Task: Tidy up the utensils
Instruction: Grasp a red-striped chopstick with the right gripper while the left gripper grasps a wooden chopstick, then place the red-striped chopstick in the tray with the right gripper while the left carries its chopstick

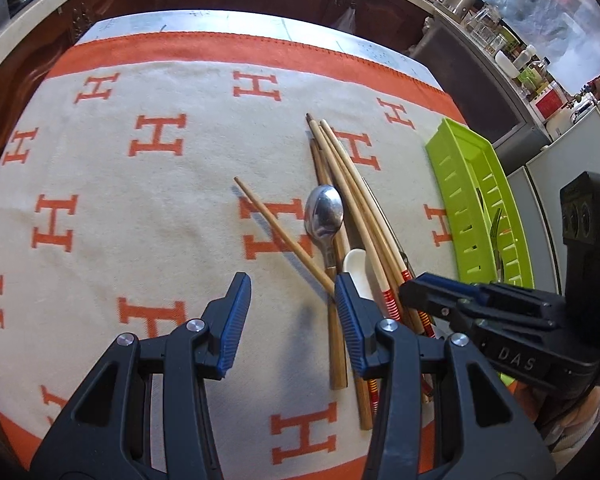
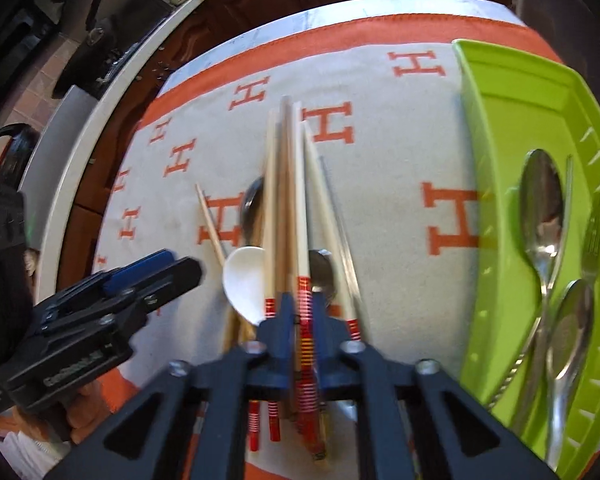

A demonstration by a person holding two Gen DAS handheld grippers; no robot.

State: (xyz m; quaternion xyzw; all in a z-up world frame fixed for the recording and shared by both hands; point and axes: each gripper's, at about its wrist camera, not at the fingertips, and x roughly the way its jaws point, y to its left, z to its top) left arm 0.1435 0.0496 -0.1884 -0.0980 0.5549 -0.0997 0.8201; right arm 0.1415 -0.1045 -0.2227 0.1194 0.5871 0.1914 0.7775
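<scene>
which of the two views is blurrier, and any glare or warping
Right wrist view: motion-smeared, the chopsticks and green tray soft-edged, bright glints on the tray's spoons. Left wrist view: sharp, a dull reflection on the metal spoon, fisheye bending the cloth edges.

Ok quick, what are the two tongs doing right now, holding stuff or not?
Left tongs: open, holding nothing.
Right tongs: closed on a red-striped chopstick from the pile.

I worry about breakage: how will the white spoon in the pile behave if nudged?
The white spoon looks glazed, so probably slippery and chip-prone. Its rounded bowl may rock or slide. Chopsticks lie against it, so pushing likely shifts them too.
</scene>
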